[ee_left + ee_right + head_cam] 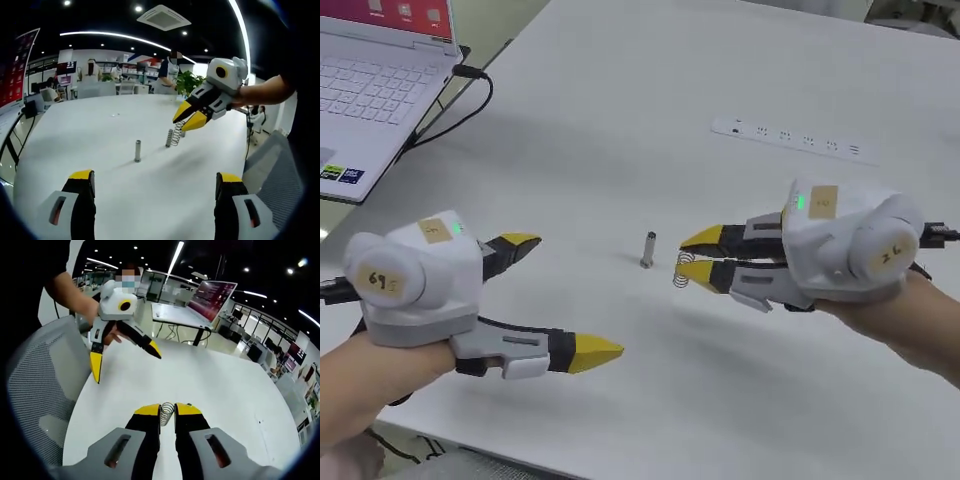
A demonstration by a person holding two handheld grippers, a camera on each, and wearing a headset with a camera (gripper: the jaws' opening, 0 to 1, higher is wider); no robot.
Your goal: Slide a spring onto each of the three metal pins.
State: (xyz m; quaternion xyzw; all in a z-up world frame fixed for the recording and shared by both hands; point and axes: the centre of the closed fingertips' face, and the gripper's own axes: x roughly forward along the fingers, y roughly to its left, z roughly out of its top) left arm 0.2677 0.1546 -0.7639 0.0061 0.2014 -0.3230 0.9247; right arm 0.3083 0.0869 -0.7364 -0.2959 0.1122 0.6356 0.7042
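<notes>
Pinching a small silver wire coil spring (682, 271) at the very ends of its yellow tips, the right gripper (692, 255) holds its 2 jaws nearly together, with just the coil between them. In the right gripper view the coil spring (167, 414) sits crosswise between the 2 tips of the right gripper (168, 411), and its loops stand up past them. In the left gripper view the coil spring (175, 135) hangs down from the tips of the right gripper (191, 116). Its lower end is close to the white tabletop (100, 130); whether it touches, I cannot tell.

1 short grey cylindrical metal pin (648, 250) stands upright on the white tabletop (620, 120), between the 2 grippers. It is just beside the held coil spring, on its left, and apart from it. In the left gripper view the metal pin (137, 151) stands well beyond that gripper's tips, ahead of the gap between them.

The left gripper (560, 295) has its jaws spread wide open, low over the near part of the table. Its own view shows the left gripper (155, 176) with the same broad gap. In the right gripper view the left gripper (125, 362) is held by a hand, its tips angled downward.

An open white laptop (380, 80) with a black cable (475, 85) sits at the far left of the table. A white power strip (785, 138) lies at the far right.
</notes>
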